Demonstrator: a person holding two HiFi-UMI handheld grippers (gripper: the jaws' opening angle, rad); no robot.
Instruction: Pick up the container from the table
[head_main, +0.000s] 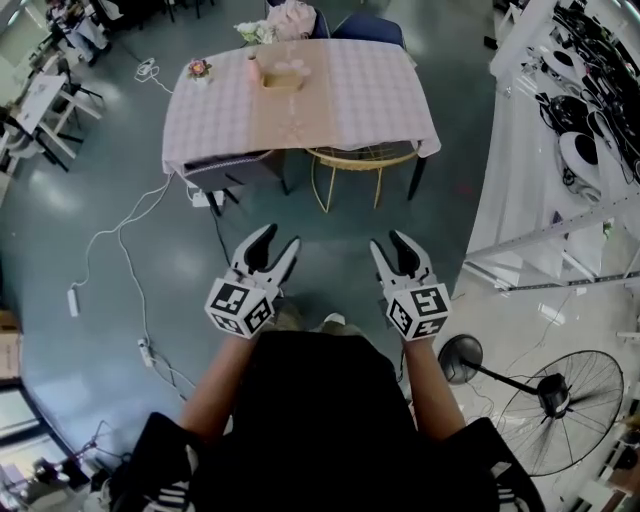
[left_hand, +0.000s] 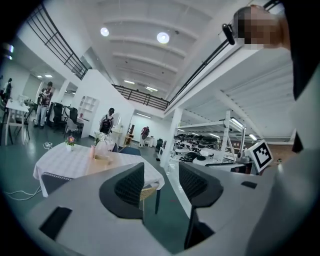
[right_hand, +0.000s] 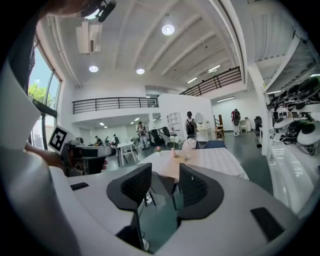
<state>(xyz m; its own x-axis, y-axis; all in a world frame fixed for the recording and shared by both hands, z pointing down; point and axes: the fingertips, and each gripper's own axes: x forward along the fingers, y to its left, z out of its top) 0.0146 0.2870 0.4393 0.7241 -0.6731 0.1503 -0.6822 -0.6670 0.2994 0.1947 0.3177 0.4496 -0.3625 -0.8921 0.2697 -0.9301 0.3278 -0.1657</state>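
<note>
The container (head_main: 283, 77), a small tan open box, sits on a table (head_main: 350, 105) with a pale checked cloth at the top of the head view. Both grippers hang over the floor, well short of the table. My left gripper (head_main: 281, 241) and right gripper (head_main: 388, 243) point toward it, both open and empty. In the left gripper view the container (left_hand: 102, 161) shows far off beyond the open left gripper (left_hand: 161, 182). The right gripper view shows the same table (right_hand: 215, 159) past the open right gripper (right_hand: 165, 186).
A pink bottle (head_main: 252, 70), a small flower pot (head_main: 199, 70) and a bouquet (head_main: 258, 32) share the tabletop. A yellow wire chair (head_main: 362, 165) and a dark chair (head_main: 235, 170) stand at its near side. A floor fan (head_main: 555, 395) and white shelving (head_main: 560, 130) are at the right, cables (head_main: 72, 300) at the left.
</note>
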